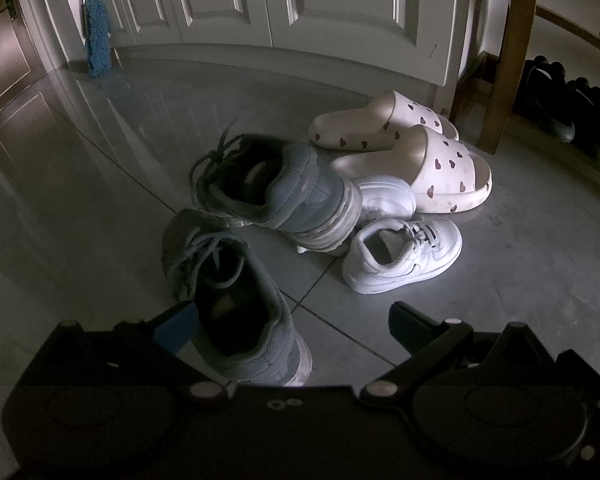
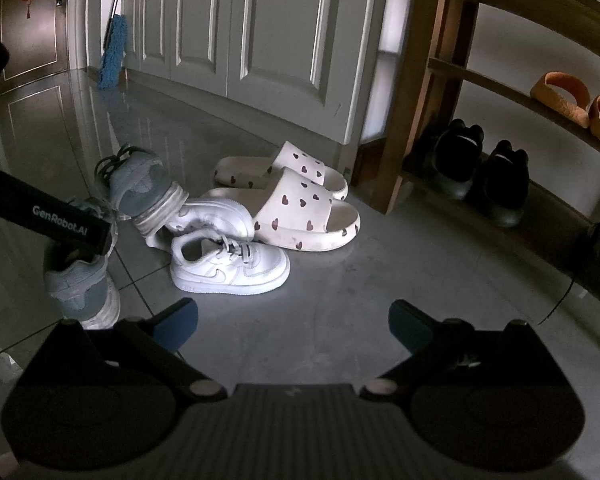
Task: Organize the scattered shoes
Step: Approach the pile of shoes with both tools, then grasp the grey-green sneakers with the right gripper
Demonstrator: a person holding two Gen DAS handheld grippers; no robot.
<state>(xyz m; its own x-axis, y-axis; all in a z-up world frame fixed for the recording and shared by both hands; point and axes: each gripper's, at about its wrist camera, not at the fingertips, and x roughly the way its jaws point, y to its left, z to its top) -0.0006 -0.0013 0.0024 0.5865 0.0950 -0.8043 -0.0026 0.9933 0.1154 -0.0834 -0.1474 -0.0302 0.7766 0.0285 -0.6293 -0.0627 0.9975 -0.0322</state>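
Several shoes lie scattered on the grey tile floor. A grey sneaker (image 1: pixel 236 312) stands right in front of my left gripper (image 1: pixel 292 324), heel between the open fingers, not gripped. A second grey sneaker (image 1: pixel 276 188) lies tipped on a small white sneaker (image 1: pixel 384 196). Another white sneaker (image 1: pixel 404 254) stands beside it, and two cream heart-print slippers (image 1: pixel 420 168) sit behind. My right gripper (image 2: pixel 294 326) is open and empty, short of the white sneaker (image 2: pixel 228 266). The left gripper's body (image 2: pixel 52 220) shows over the near grey sneaker (image 2: pixel 80 288).
A wooden shoe rack (image 2: pixel 412 92) stands at the right, holding black shoes (image 2: pixel 480 180) low down and orange slippers (image 2: pixel 572 104) above. White panelled doors (image 2: pixel 260 40) are behind the shoes. A blue mop (image 2: pixel 112 56) leans at the back left.
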